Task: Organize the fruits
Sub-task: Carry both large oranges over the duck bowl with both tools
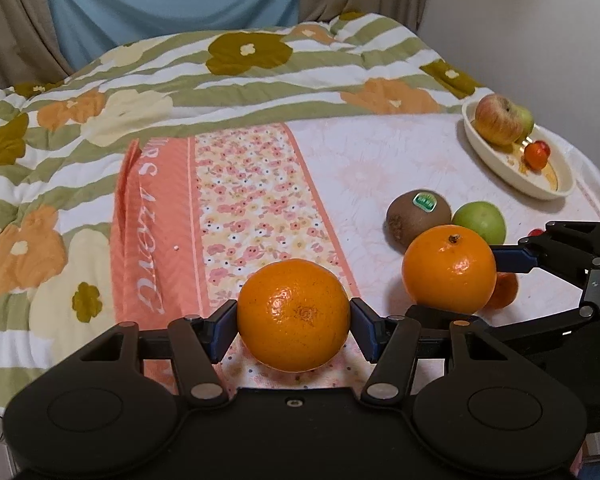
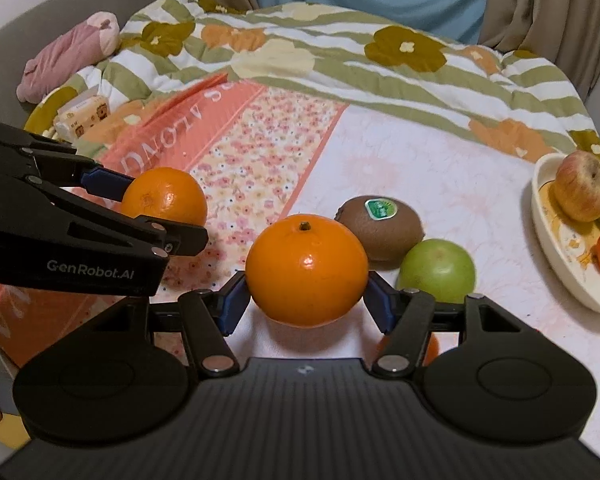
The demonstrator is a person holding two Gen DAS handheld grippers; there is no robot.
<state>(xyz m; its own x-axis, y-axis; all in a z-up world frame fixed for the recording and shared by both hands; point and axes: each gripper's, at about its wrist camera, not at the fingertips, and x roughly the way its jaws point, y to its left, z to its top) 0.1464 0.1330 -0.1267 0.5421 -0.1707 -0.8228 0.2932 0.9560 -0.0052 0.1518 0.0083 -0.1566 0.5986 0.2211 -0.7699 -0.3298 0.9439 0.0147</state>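
Over the bed (image 1: 380, 168), left tool (image 1: 294, 320) and right tool (image 2: 306, 284) are each pinching an orange; smooth, round peel risks slipping, rolling away from the dish (image 1: 496, 160).

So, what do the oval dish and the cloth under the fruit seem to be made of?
The oval dish looks like glazed ceramic, perhaps melamine: cream, smooth, thick-rimmed, with a printed pattern inside; the pictures cannot settle which. The cloth under the fruit looks like soft woven fabric, matte, with a printed floral pattern and small wrinkles. The flowered quilt behind it looks padded, with stitched puffy folds.
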